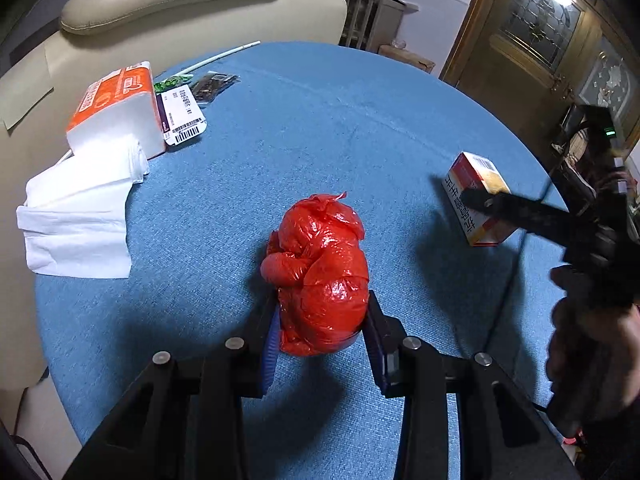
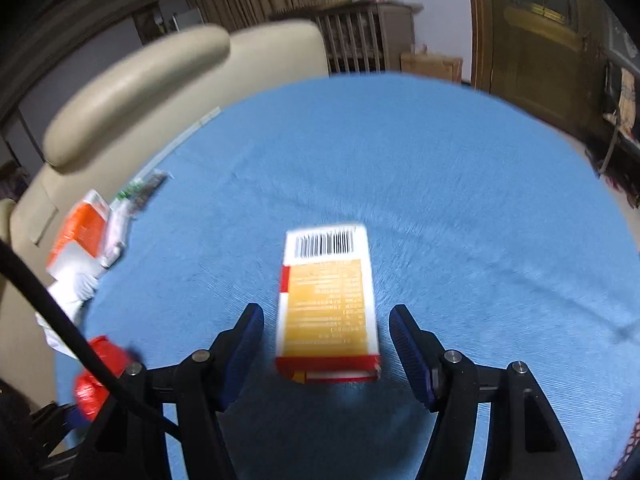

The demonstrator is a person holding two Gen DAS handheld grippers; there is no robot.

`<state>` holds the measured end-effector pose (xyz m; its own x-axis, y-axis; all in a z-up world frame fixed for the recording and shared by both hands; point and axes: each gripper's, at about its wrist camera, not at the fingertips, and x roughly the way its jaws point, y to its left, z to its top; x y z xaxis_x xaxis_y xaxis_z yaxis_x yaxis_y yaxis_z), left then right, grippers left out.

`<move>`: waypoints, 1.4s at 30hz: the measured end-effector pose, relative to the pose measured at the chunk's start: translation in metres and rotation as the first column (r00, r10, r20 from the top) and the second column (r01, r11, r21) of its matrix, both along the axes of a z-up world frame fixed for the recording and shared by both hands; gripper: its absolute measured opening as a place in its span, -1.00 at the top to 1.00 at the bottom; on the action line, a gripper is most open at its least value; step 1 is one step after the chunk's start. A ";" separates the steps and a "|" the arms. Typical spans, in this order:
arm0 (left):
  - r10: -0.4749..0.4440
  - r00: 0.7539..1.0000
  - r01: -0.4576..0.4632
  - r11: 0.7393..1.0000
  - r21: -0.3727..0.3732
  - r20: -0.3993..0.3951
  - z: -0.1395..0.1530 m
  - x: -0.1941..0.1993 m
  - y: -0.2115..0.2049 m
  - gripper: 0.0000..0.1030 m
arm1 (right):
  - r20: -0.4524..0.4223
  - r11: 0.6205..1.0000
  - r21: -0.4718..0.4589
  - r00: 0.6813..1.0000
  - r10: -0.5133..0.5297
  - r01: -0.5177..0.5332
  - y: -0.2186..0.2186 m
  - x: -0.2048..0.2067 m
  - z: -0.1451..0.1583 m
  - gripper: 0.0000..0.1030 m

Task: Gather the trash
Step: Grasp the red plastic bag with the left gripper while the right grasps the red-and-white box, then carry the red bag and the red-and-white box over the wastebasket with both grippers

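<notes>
Left gripper (image 1: 320, 320) fingers clamp the crumpled red plastic bag (image 1: 320, 272); right gripper (image 2: 326, 344) fingers gape around the yellow-and-white cardboard box (image 2: 328, 300), white tissues (image 1: 80, 208) lying far left.

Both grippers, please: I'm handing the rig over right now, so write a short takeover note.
Left gripper: shut on the red bag, which rests on the blue table.
Right gripper: open, fingers either side of the carton, not gripping.
Done: bag grasped.
Left: close on the carton, then the wrappers and loose tissue by the tissue pack. No bin is visible.
</notes>
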<state>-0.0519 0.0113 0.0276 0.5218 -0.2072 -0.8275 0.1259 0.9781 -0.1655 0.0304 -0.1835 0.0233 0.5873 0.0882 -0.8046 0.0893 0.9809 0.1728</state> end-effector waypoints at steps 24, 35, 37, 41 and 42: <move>-0.178 0.983 0.177 0.984 0.032 0.036 0.017 -0.056 -0.077 0.23 | 0.086 0.976 0.094 0.975 -0.206 0.198 -0.088 -0.189 0.031 0.08; -0.220 0.974 0.217 0.975 0.054 0.061 0.026 -0.074 -0.093 0.23 | 0.124 0.964 0.130 0.961 -0.249 0.233 -0.103 -0.227 0.042 0.08; -0.227 0.972 0.224 0.973 0.054 0.062 0.027 -0.077 -0.095 0.23 | 0.132 0.962 0.131 0.957 -0.257 0.240 -0.103 -0.232 0.046 0.08; -0.242 0.968 0.239 0.970 0.052 0.063 0.026 -0.078 -0.096 0.23 | 0.136 0.961 0.126 0.955 -0.263 0.247 -0.103 -0.239 0.049 0.08; -0.244 0.968 0.241 0.969 0.051 0.063 0.026 -0.077 -0.096 0.23 | 0.136 0.961 0.126 0.955 -0.264 0.247 -0.102 -0.239 0.049 0.08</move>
